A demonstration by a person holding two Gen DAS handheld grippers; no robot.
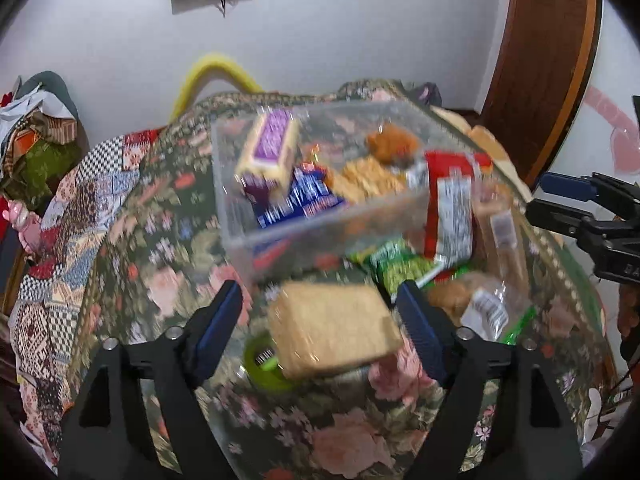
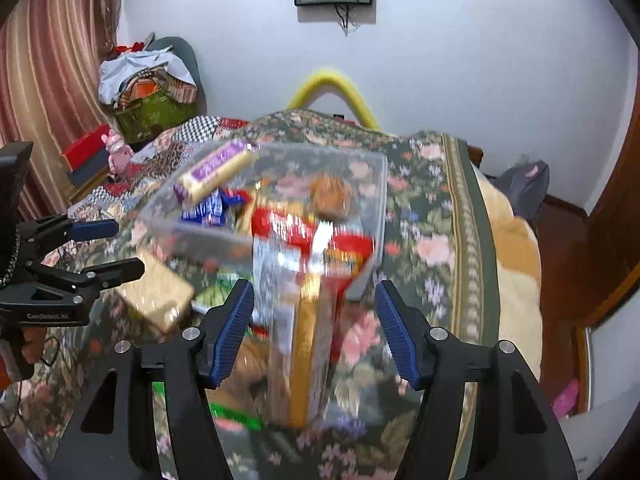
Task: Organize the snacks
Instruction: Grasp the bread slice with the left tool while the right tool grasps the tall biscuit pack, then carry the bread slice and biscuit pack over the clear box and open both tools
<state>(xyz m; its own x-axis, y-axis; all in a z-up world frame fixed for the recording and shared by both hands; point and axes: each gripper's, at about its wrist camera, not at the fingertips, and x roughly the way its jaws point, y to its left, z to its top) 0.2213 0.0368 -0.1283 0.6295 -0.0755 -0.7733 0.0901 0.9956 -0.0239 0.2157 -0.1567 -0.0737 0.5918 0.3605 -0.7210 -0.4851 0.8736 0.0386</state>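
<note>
The left gripper [image 1: 320, 308] has its jaws wide apart, a tan cracker pack [image 1: 334, 330] lying loose between them. The right gripper [image 2: 316, 320] is partly open around a clear packet [image 2: 308, 332], not pressing it. Ahead stands the clear box [image 1: 320, 200] on the floral cloth [image 1: 160, 216]; behind is a white wall [image 1: 320, 40].

Both wrist views: down onto snack box [image 1: 320, 184]

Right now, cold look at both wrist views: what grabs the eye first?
The clear plastic bin mid-frame on the floral cloth, already packed with snack packs. In front of it, a tan wafer pack lies between the open left gripper pads, untouched. The right gripper, also open, straddles a long clear-wrapped biscuit pack.
</note>
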